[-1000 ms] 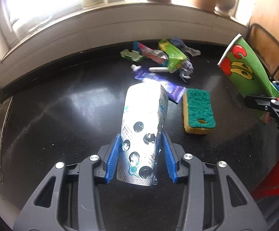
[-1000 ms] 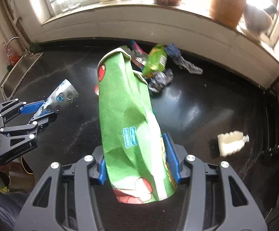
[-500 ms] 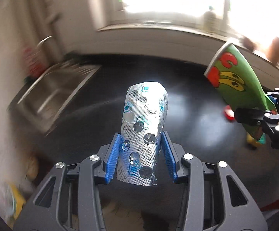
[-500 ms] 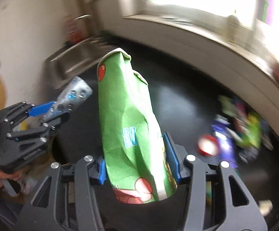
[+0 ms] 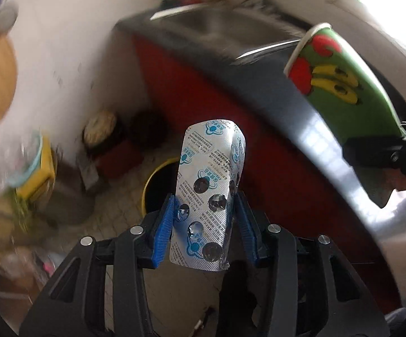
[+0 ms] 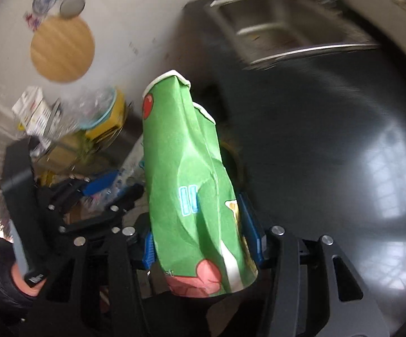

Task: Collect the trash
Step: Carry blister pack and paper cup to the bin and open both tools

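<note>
The left gripper (image 5: 205, 226) clamps a foil blister pack (image 5: 208, 196) above the yellow-rimmed bin (image 5: 158, 177) at its ten o'clock, the right gripper (image 6: 201, 243) pinches a crushed green paper cup (image 6: 186, 185); released off-centre, either could miss the bin.

White wall (image 6: 135, 8), steel sink (image 6: 284, 28) in black counter (image 6: 329, 129), red cabinet front (image 5: 203, 84), tiled floor (image 5: 124, 196)
</note>
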Motion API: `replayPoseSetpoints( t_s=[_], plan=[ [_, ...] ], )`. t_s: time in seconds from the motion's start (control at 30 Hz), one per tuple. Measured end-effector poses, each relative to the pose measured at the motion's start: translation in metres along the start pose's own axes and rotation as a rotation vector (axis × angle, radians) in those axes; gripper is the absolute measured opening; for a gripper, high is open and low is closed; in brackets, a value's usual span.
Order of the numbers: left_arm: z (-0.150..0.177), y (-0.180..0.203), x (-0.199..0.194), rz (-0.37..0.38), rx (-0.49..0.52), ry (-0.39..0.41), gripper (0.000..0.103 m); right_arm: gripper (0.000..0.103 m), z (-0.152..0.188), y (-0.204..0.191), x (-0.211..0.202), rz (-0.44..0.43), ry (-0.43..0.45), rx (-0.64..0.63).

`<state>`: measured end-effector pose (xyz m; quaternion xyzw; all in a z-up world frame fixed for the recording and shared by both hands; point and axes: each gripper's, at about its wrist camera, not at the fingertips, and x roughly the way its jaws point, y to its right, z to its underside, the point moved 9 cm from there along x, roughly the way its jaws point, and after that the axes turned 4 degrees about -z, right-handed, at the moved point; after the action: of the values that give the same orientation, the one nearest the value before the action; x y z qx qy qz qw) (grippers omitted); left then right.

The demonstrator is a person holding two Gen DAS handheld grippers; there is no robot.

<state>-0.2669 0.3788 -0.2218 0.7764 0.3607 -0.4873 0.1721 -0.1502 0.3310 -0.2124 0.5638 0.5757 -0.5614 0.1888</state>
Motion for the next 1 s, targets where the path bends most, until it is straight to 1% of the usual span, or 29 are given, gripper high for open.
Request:
replayPoseSetpoints(
  t_s=[0.07, 0.17, 0.2, 0.3, 0.4, 0.57, 0.67, 0.7, 0.73, 0.77, 0.9, 1.0],
  plan=[
    [0.008, -0.02, 0.022, -0.005, -0.03, -0.025, 0.043, 0.05, -0.013, -0.011, 0.036, -0.01, -0.034, 0.004],
    [0.016, -0.039, 0.061, 0.032, -0.085, -0.06, 0.043, 0.05, -0.027, -0.02, 0.078, 0.014, -0.073, -0.006],
    [0.023, -0.046, 0.066, 0.043, -0.094, -0.066, 0.043, 0.05, -0.031, -0.021, 0.09, 0.021, -0.085, -0.01],
    [0.027, -0.049, 0.091, 0.057, -0.099, -0.093, 0.043, 0.05, -0.048, -0.024, 0.125, 0.047, -0.126, -0.017],
    [0.028, -0.049, 0.109, 0.07, -0.089, -0.103, 0.043, 0.051, -0.059, -0.021, 0.149, 0.072, -0.154, -0.02],
    [0.024, -0.053, 0.124, 0.083, -0.1, -0.111, 0.044, 0.051, -0.07, -0.013, 0.164, 0.092, -0.174, -0.026],
    [0.023, -0.053, 0.125, 0.089, -0.106, -0.111, 0.051, 0.054, -0.076, -0.016, 0.172, 0.086, -0.184, -0.03],
    [0.023, -0.055, 0.127, 0.08, -0.106, -0.112, 0.06, 0.062, -0.078, -0.017, 0.176, 0.087, -0.191, -0.031],
    [0.022, -0.057, 0.13, 0.073, -0.107, -0.117, 0.074, 0.066, -0.08, -0.018, 0.177, 0.085, -0.189, -0.03],
    [0.021, -0.059, 0.132, 0.07, -0.11, -0.116, 0.076, 0.07, -0.08, -0.018, 0.175, 0.084, -0.184, -0.028],
    [0.021, -0.064, 0.133, 0.067, -0.12, -0.121, 0.077, 0.071, -0.079, -0.017, 0.172, 0.085, -0.184, -0.028],
    [0.021, -0.065, 0.128, 0.067, -0.111, -0.116, 0.077, 0.071, -0.074, -0.013, 0.154, 0.085, -0.166, -0.027]
  ],
)
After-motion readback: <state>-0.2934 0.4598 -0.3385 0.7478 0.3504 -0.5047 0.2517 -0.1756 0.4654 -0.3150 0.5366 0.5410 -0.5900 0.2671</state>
